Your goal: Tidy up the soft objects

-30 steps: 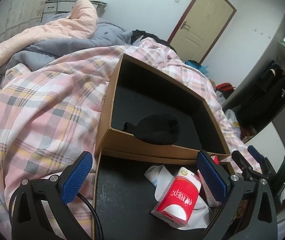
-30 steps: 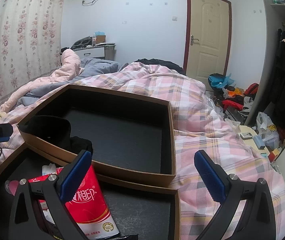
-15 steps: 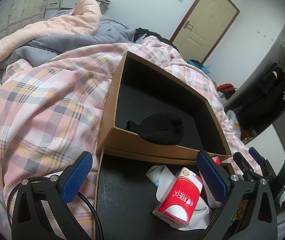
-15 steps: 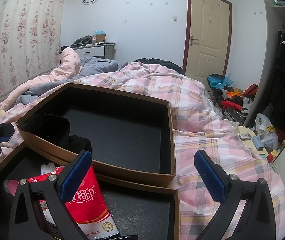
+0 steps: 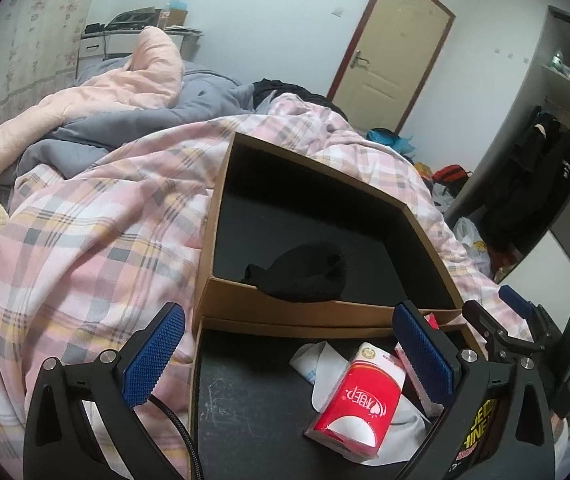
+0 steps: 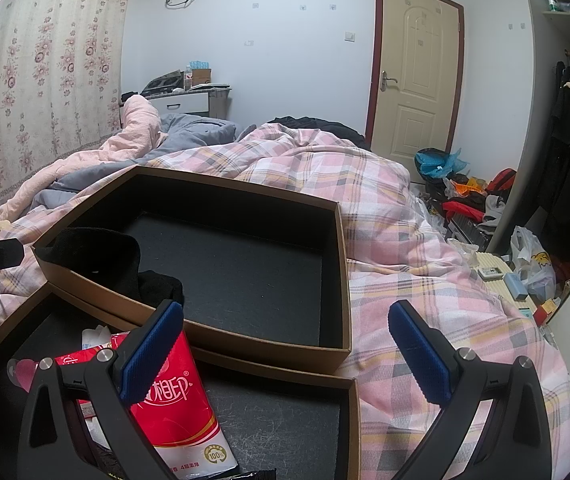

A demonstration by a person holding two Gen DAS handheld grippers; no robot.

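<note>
Red tissue pack: lower end cut off by the right wrist view's bottom edge; left side hidden behind the right gripper's blue finger pad.
Black knit hat: lower part hidden behind the far brown cardboard box's front wall.
White crumpled wrapper: partly hidden under the red pack.
Yellow-lettered dark packet: mostly hidden behind the left gripper's frame; lettering unreadable.
Floor clutter by the door: too small to identify.

The right tongs stand wide apart, holding nothing, above two cardboard boxes on a pink plaid quilt. A black cloth drapes over the far box wall. A red tissue pack lies in the near box.
</note>
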